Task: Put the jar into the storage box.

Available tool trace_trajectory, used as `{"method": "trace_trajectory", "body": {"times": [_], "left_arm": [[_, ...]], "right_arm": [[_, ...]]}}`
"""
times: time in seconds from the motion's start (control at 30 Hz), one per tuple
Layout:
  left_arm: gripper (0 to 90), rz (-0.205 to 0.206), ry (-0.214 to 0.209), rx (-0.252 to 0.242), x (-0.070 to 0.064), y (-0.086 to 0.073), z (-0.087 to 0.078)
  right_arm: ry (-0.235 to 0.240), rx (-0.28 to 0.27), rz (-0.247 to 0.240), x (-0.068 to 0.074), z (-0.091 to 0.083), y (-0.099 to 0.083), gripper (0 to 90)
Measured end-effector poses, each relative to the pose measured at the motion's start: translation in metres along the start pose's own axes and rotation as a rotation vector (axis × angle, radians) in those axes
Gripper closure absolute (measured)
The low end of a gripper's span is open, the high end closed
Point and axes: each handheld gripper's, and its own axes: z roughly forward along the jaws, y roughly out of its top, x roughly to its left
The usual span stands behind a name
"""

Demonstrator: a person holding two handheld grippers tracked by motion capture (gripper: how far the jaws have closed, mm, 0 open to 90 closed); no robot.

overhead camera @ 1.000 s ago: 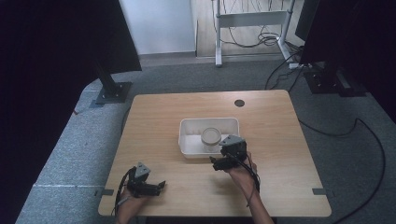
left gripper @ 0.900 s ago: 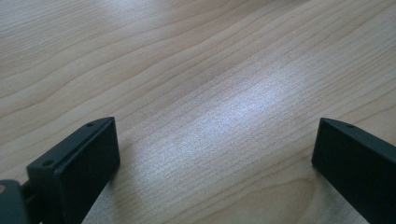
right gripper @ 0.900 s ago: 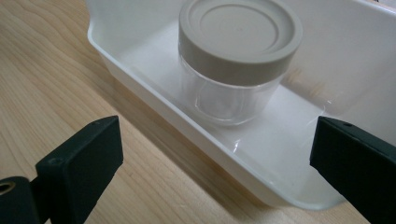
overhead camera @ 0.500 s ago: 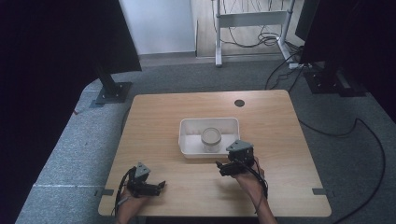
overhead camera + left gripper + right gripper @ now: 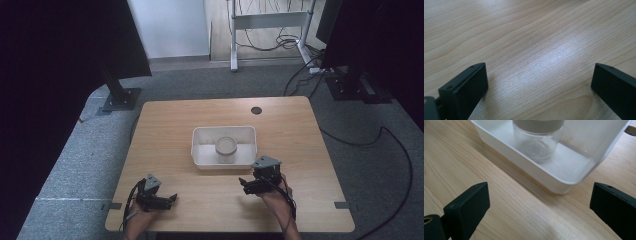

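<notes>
so going left to right across the desk (image 5: 165,125): the left gripper (image 5: 172,199) sat down at the near left corner, low over bare wood, well apart from everything else. in its own view the jaws were spread wide with nothing but wood grain between them, so it wasn't holding anything and didn't look to be part of the action at all.

middle of the desk was the white plastic tray (image 5: 200,134), and inside it stood a small clear glass jar (image 5: 226,149) with a greyish lid, upright, sitting toward the near wall of the tray. in the right gripper view the jar (image 5: 537,141) looked empty as far as i could tell, and it rested flat on the tray (image 5: 564,182) floor, not touching the walls.

then the right gripper (image 5: 243,183) was just in front of the tray's near right corner, close but not touching it. jaws wide there too, with only desk between them, pointed back at the tray and jar.

my read on progress: the jar being in the tray looked like the main part, and that was done, since nothing was gripped and the jar stood steady on its own. what was left seemed to be just parking both grippers, unless the lid was meant to come off, which i couldn't judge from this.
</notes>
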Motion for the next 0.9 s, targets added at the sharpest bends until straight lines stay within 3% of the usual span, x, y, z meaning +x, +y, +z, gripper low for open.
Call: {"method": "trace_trajectory", "body": {"times": [0.27,0.9], "left_arm": [[0.5,0.0,0.0,-0.001,0.0,0.0,0.0],[0.5,-0.004,0.003,0.001,0.0,0.0,0.0]], "right_arm": [[-0.023,0.009,0.007,-0.005,-0.01,-0.016,2.3],[-0.068,0.018,0.075,-0.013,-0.023,-0.057,2.2]]}}
